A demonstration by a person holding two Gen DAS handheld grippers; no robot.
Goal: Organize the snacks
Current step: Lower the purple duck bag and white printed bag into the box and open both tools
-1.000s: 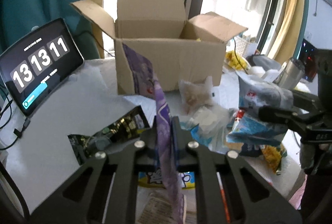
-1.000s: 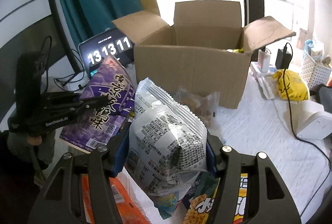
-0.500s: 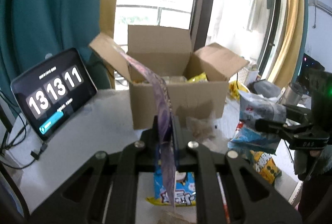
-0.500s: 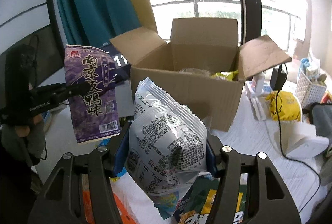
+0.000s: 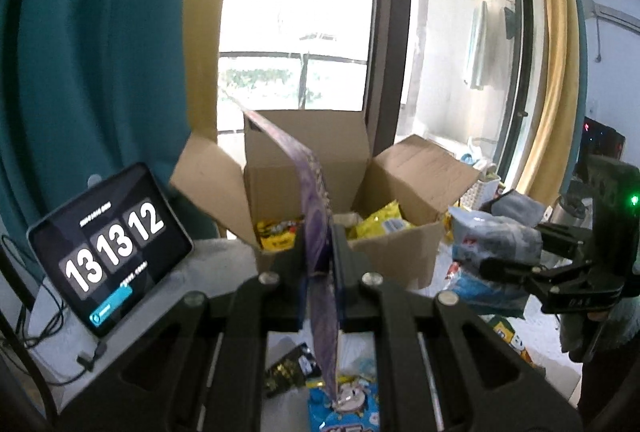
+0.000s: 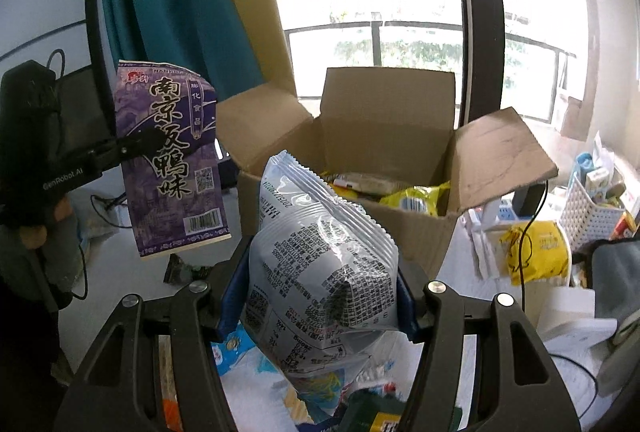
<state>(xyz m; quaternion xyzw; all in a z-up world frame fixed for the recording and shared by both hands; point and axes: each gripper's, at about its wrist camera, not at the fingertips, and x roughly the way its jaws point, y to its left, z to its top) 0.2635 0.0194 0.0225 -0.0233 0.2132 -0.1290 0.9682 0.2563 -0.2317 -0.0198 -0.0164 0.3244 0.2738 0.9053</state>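
The left gripper (image 5: 320, 264) has its jaws pressed together on a flat purple snack packet (image 6: 172, 160), a thin glossy foil rectangle with large printed characters and a barcode near its lower edge. The packet hangs in the air with its long axis close to upright, a little tilted, the top edge toward the open cardboard box (image 6: 384, 136); in the left wrist view it shows only as a thin edge.

The right gripper (image 6: 316, 296) is clamped on a puffy silver-white snack bag (image 6: 320, 256) (its skin is shiny and wrinkled, with crimped zigzag seams and dense small print). The bag stands between the blue pads, its long axis running up and slightly left, the sealed top toward the box.

The box is of plain brown corrugated board, matte, with all four flaps spread open. Inside it lie yellow packets (image 6: 416, 198). Both held snacks are in front of the box, above a white table (image 6: 120, 272).
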